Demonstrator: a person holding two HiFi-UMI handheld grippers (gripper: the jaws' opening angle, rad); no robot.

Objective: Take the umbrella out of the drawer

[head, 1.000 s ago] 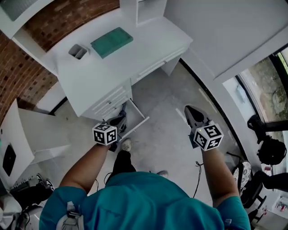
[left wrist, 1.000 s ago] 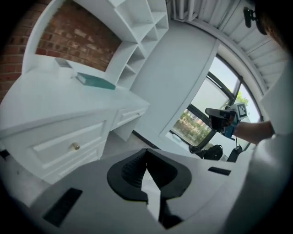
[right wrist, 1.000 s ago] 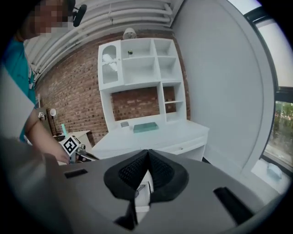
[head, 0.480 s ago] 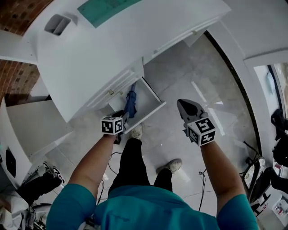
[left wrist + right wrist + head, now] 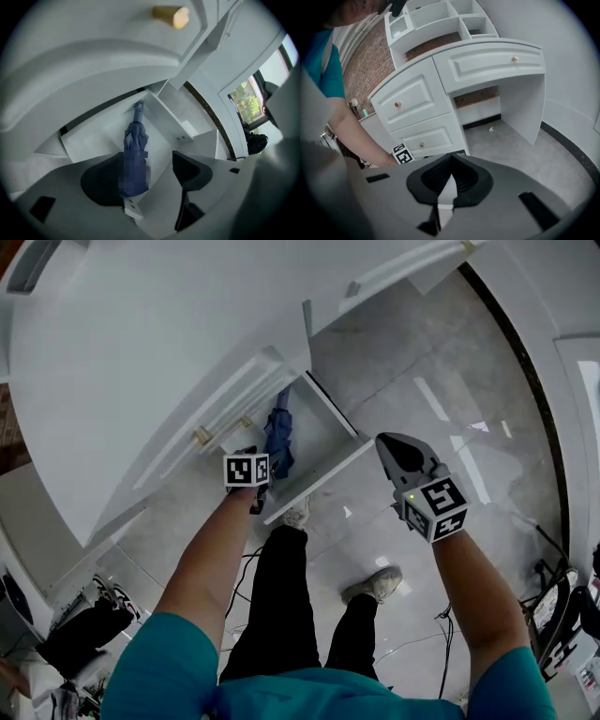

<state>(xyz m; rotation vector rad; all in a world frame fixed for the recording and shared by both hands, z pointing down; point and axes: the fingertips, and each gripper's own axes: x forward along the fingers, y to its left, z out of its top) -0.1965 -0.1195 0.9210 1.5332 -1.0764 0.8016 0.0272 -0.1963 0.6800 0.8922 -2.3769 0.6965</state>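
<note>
A folded blue umbrella (image 5: 277, 432) lies lengthwise in the open bottom drawer (image 5: 319, 479) of the white desk. My left gripper (image 5: 251, 465) hangs over the drawer's near end and points steeply down. In the left gripper view its jaws are opening. The umbrella (image 5: 135, 154) lies below, just inside the left pad, and neither pad presses on it. The left gripper (image 5: 145, 176) holds nothing. My right gripper (image 5: 403, 456) hovers above the floor to the right of the drawer. Its jaws are shut and empty in the right gripper view (image 5: 450, 180).
The white desk top (image 5: 141, 352) overhangs the drawer, with closed drawers and brass knobs (image 5: 397, 104) above it. The person's legs and shoes (image 5: 375, 585) stand just in front of the drawer. Cables (image 5: 441, 634) and dark bags (image 5: 80, 634) lie on the grey floor.
Both grippers have come down toward the floor and the view has closed in on the open drawer. The left gripper now sits right over the drawer's near end beside the umbrella.
</note>
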